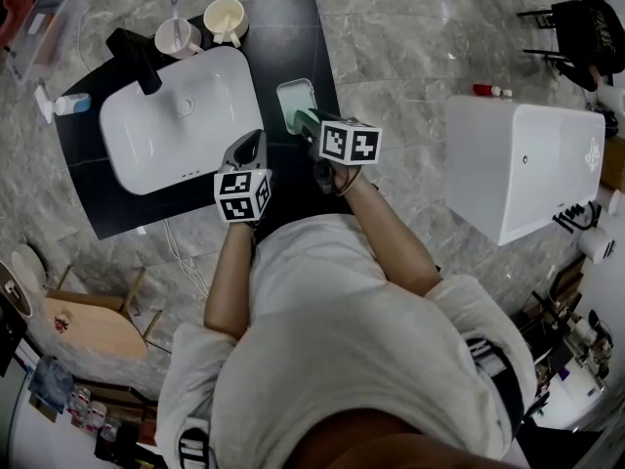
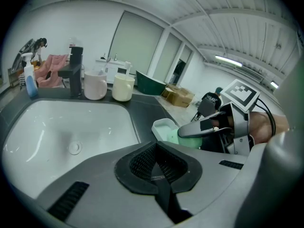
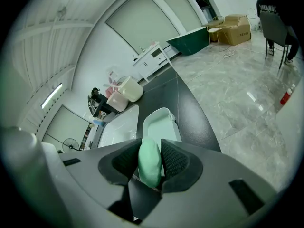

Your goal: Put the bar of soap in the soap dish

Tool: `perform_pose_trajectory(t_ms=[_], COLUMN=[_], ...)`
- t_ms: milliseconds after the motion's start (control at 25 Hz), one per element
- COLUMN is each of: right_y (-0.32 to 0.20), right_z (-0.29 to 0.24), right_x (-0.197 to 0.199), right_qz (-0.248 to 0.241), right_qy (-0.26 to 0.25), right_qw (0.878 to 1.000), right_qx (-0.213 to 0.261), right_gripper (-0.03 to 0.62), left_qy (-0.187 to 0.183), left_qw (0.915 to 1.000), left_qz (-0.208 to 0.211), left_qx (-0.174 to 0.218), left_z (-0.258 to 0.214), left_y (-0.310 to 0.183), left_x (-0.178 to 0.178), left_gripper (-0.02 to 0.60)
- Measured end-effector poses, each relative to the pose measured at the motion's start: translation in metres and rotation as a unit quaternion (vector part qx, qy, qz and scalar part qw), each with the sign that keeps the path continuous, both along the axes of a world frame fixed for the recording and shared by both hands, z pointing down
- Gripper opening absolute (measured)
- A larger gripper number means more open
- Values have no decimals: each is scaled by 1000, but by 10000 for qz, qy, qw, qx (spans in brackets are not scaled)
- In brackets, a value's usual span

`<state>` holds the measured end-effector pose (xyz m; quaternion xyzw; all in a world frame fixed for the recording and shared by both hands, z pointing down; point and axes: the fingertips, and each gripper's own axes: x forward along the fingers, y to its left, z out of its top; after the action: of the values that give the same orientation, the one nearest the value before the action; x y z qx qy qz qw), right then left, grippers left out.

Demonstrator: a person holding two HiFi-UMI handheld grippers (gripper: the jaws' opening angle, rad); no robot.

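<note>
Marbled grey floor (image 1: 410, 47) surrounds a dark table (image 1: 293, 27) in the head view, with a white sink (image 1: 176, 125) set into it and two mugs (image 1: 225, 18) at its far edge. The soap dish (image 1: 296, 94) sits near the table's right edge, just beside the sink. The right hand-held gripper (image 1: 301, 120) hangs over the dish's near end, and the left hand-held gripper (image 1: 250, 150) hovers by the sink's near right corner.

The left gripper view shows the left hand-held gripper (image 2: 159, 165) with its jaws together and nothing between them. Beyond it, the bar of soap (image 2: 189, 140) is at the near end of the soap dish (image 2: 163, 126).

The right gripper view shows the right hand-held gripper (image 3: 150, 171) clamped on the bar of soap (image 3: 149, 156), held on edge, with the open soap dish (image 3: 164, 120) directly ahead and below. Whether the soap touches the dish cannot be told.

Placement seems to be the step in hand. Doing it well likely means bringing the bar over the dish's middle and lowering it to the dish's bottom. The jaws should then part slowly, so the slippery bar neither tips over the rim nor clings to a pad.
</note>
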<state>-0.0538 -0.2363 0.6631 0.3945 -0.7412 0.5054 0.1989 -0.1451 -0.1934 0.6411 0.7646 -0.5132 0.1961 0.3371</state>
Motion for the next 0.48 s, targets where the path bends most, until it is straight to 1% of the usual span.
perform_pose_trajectory(t_ms=[480], right_y=[-15], right_z=[0], right_x=[0], right_qz=[71], right_qy=[101], right_qw=[9999], right_qx=[115], right_gripper=[123], left_qy=[45], left_qw=[10000], left_qz=[9], left_qx=[-21], left_z=[4], left_y=[-10], left_x=[-2], left_gripper=[17])
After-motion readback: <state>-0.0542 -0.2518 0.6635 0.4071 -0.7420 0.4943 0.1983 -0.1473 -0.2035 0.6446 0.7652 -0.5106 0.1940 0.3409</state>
